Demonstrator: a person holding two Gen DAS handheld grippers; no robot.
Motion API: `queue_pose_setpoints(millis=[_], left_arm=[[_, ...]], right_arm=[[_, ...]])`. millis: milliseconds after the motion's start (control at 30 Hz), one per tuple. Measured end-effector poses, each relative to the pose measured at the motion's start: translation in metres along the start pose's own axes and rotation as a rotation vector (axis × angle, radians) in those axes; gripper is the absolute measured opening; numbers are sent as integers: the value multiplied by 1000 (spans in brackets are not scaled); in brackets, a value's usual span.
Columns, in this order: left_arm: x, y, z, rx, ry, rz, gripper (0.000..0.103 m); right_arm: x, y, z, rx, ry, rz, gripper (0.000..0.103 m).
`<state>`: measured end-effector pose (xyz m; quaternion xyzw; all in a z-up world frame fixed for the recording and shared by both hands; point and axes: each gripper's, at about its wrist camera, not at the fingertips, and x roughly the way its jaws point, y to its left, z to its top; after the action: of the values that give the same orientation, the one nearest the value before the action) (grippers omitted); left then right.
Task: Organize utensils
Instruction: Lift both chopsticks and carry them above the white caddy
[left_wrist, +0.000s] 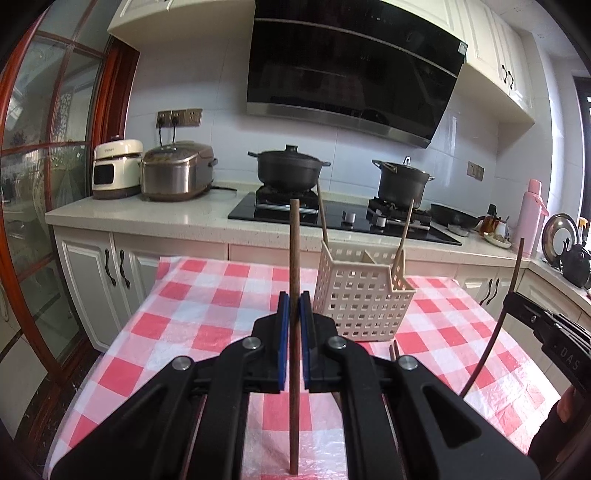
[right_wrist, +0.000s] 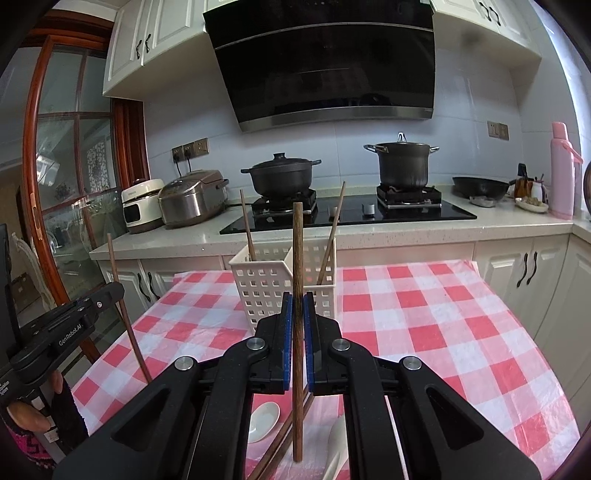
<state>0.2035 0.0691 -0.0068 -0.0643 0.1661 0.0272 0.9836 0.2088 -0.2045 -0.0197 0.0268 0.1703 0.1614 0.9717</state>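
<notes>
Wooden chopsticks were the business in hand: each pair of tongs was pinched tight on one dark stick held upright, the left tongs (left_wrist: 294, 306) on the left chopstick (left_wrist: 294, 258) and the right tongs (right_wrist: 298, 306) on the right chopstick (right_wrist: 297, 258). The white basket (right_wrist: 266, 284), standing on the checked bench (right_wrist: 424, 314), lay just beyond both tong tips and already carried two lighter sticks (right_wrist: 330, 236) leaning in its compartments. Nearer than the basket, under the right tongs, a white spoon (right_wrist: 264, 417) and more chopsticks (right_wrist: 284, 439) lay loose on the cloth. The step looked like carrying to the basket; next each stick would need bringing over an open compartment, lower end first, before the pinch eased.
</notes>
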Motion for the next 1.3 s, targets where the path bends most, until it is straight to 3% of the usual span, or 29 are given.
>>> queue_pose_setpoints(millis=[400,1000,1300], left_arm=[[9,-13,21,29,-42,-20,6],[20,-59,138,77,-215,-105,6],[65,-71,186,47,-227,-108,6]], right_arm=[[9,-1,25,-32,-40,-5,6],[56,-11,113,-65,-153,10,6],[88,-17,147,-62,-182,9,6]])
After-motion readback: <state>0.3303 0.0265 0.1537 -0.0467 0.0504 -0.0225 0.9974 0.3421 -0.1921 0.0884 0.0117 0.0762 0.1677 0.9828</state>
